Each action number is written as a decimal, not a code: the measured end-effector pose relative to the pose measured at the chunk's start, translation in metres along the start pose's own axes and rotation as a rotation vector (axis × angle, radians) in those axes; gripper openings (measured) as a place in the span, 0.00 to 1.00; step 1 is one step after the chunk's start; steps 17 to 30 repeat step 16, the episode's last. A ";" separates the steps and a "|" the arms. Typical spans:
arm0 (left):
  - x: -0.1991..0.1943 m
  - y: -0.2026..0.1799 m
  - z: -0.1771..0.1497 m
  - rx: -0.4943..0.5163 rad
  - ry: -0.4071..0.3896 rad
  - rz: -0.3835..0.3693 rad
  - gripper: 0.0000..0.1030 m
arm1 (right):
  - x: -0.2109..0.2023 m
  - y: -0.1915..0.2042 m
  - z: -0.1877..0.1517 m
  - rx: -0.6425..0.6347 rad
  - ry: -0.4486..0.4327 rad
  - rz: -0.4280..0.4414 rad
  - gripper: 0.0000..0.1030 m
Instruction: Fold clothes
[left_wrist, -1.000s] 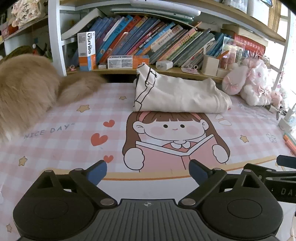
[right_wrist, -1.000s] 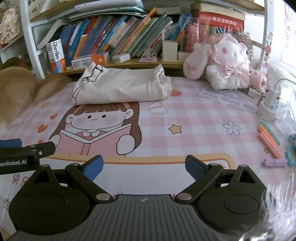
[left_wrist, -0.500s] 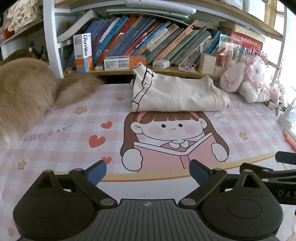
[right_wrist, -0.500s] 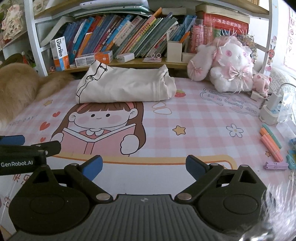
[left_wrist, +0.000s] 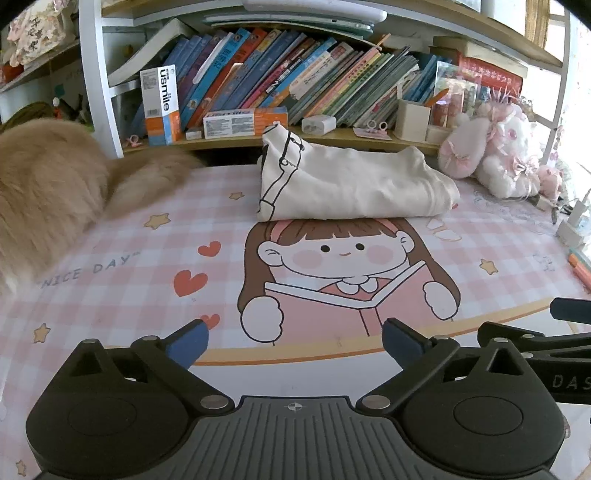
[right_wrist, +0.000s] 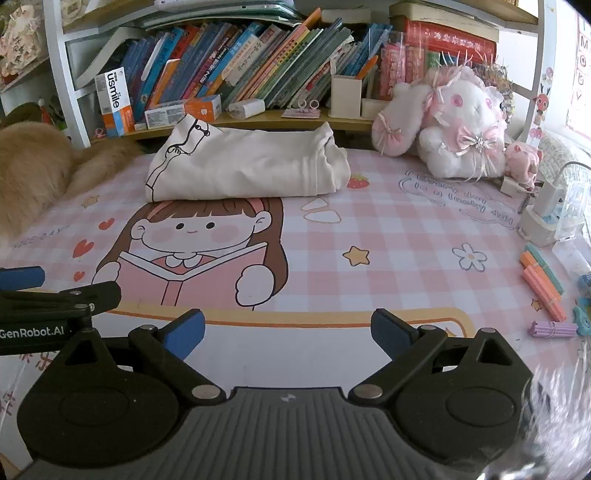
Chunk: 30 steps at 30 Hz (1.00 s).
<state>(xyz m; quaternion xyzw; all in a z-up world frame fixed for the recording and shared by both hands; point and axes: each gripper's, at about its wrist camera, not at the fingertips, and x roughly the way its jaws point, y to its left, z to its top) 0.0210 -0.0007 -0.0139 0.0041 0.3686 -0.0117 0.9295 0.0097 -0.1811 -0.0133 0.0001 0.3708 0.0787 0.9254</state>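
Note:
A cream garment with black line print (left_wrist: 347, 184) lies folded in a long bundle at the back of the pink checked desk mat (left_wrist: 129, 266), just in front of the bookshelf; it also shows in the right wrist view (right_wrist: 243, 166). My left gripper (left_wrist: 293, 345) is open and empty, low over the mat's near edge, well short of the garment. My right gripper (right_wrist: 288, 332) is open and empty too, beside the left one, which shows at the left edge of the right wrist view (right_wrist: 55, 295).
A fluffy tan cat (left_wrist: 40, 192) lies at the left on the mat. Pink plush toys (right_wrist: 458, 125) sit at the back right. A charger (right_wrist: 543, 210) and coloured sticks (right_wrist: 543, 280) lie at the right edge. A bookshelf (left_wrist: 295, 85) runs behind.
Both grippers have moved slightly forward and tilted up a little; the garment looks a bit nearer. Both stay open and empty. The cat's tail has shifted a little.

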 end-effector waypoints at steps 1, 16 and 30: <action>0.000 0.000 0.000 0.001 0.001 0.001 0.99 | 0.000 0.000 0.000 0.001 0.002 0.000 0.94; 0.000 0.003 -0.001 -0.020 -0.001 -0.022 0.99 | 0.003 -0.002 -0.002 0.023 0.017 0.001 0.94; 0.000 0.003 -0.001 -0.020 -0.001 -0.022 0.99 | 0.003 -0.002 -0.002 0.023 0.017 0.001 0.94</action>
